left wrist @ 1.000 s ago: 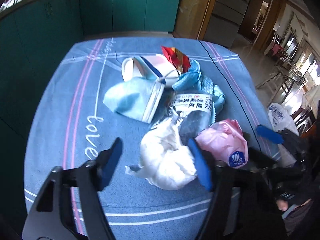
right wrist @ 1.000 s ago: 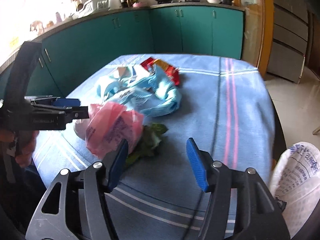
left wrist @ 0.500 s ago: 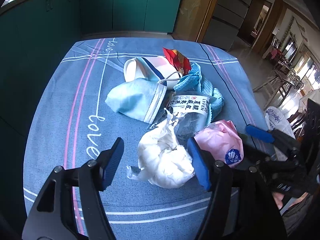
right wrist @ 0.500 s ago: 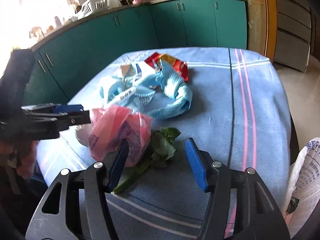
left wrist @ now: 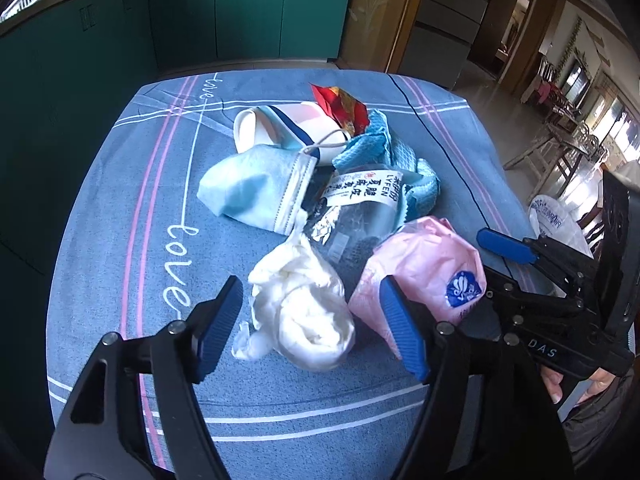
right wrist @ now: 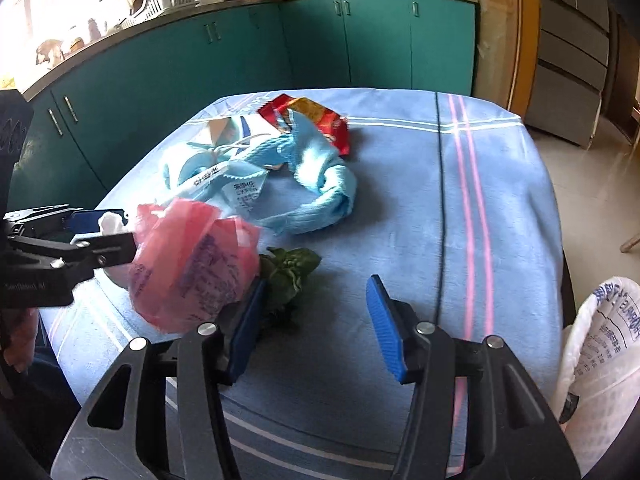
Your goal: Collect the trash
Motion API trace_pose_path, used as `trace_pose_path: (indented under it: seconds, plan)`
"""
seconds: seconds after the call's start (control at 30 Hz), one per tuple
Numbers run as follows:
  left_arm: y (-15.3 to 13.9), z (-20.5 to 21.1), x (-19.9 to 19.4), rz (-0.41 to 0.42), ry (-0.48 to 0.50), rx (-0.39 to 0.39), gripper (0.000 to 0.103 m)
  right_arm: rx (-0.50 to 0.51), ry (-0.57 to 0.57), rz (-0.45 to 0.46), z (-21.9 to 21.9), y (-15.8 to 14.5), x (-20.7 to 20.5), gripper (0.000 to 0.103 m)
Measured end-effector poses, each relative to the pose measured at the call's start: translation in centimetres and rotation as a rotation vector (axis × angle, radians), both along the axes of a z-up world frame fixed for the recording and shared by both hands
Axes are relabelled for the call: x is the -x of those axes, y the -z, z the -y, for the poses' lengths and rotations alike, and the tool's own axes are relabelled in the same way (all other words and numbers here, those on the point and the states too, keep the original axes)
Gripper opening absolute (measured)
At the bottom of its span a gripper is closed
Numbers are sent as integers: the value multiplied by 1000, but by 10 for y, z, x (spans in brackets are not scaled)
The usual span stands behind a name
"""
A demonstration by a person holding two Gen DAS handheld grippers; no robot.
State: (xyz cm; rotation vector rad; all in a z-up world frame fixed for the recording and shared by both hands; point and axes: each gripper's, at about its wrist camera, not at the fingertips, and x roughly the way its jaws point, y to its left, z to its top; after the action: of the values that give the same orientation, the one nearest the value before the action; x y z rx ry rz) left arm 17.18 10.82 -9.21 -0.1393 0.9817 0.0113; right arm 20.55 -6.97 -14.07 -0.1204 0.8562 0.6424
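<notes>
The left tongs [left wrist: 310, 326] are spread and opening around the crumpled white tissue wad [left wrist: 304, 312], pads clear of it. The right tongs [right wrist: 316, 320] are spread but closing, with the wilted green leaf [right wrist: 288, 276] between them untouched. At the tissue's two o'clock on the blue striped bench [left wrist: 120, 208] sits a crumpled pink plastic bag [left wrist: 424, 268], beyond it more litter.

Left gripper [left wrist: 312, 324]: jaws opening, wider apart than a second ago, crumpled white tissue [left wrist: 304, 312] lying between the pads, untouched.
Right gripper [right wrist: 316, 320]: jaws closing, narrower than before; now nearer the green leafy scrap [right wrist: 288, 276], its left pad beside the pink plastic bag [right wrist: 192, 268].
</notes>
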Motion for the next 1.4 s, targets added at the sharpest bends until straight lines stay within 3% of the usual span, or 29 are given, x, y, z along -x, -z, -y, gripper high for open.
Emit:
trace_pose_path:
  seconds: [0.1, 0.13, 0.27, 0.37, 0.43, 0.63, 0.7, 0.8, 0.93, 1.1, 1.4]
  plan:
    - [-1, 1, 0, 4, 1, 0, 69, -34, -38, -21, -2, 1, 1, 18]
    - [-1, 0, 0, 7, -4, 3, 63, -51, -50, -30, -2, 0, 2, 9]
    - [-5, -7, 2, 28, -27, 40, 34, -53, -46, -11, 3, -5, 5, 4]
    - [-13, -9, 7, 75, -27, 49, 23, -64, -27, 10, 12, -12, 7, 4]
    - [-19, -11, 10, 106, -24, 59, 18, -73, -10, 29, 22, -18, 9, 4]
    - [-32, -10, 18, 179, -14, 78, 18, -107, 40, 76, 46, -33, 9, 4]
    - [-32, -13, 18, 175, -28, 81, 23, -116, 57, 78, 53, -35, 7, 4]
    - [-30, -17, 17, 160, -53, 91, 41, -120, 73, 72, 60, -35, 5, 4]
    - [-27, -22, 16, 144, -85, 93, 76, -113, 67, 67, 58, -33, 3, 4]
    - [-21, -27, 14, 115, -112, 99, 80, -82, 57, 66, 49, -28, 5, 4]
    - [-4, -10, 8, 30, -49, 49, 80, -68, 45, 43, 41, -21, 3, 4]
